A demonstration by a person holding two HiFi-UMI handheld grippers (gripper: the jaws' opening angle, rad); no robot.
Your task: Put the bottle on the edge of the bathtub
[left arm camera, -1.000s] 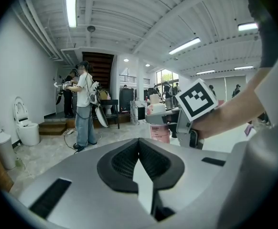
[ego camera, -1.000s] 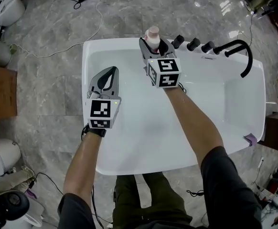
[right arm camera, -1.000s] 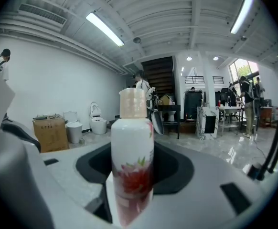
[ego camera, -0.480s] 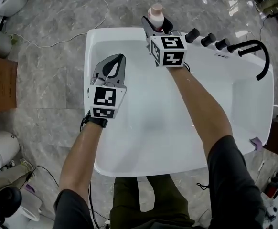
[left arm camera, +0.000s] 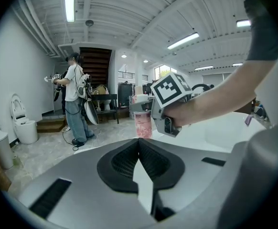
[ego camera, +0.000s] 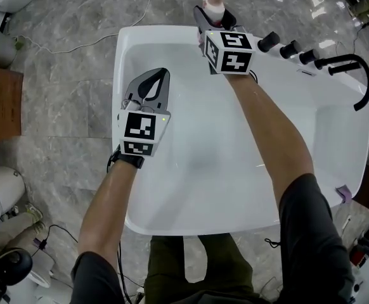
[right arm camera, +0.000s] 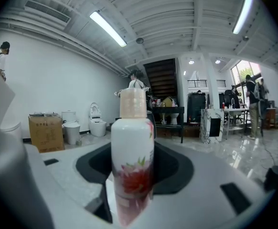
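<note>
Bathtub rim (ego camera: pixel 117 50), bottle (ego camera: pixel 215 0) base behind right tongs (ego camera: pixel 215 16)

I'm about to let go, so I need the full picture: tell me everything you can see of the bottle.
The bottle is a white cylinder, glossy like plastic, with a red flower print low on its body and a pale pink cap. It stands upright between the jaws of the right gripper, which close on its lower part. In the head view it is at the far rim of the bathtub, left of the black tap knobs. Whether its base rests on the rim cannot be told.
</note>
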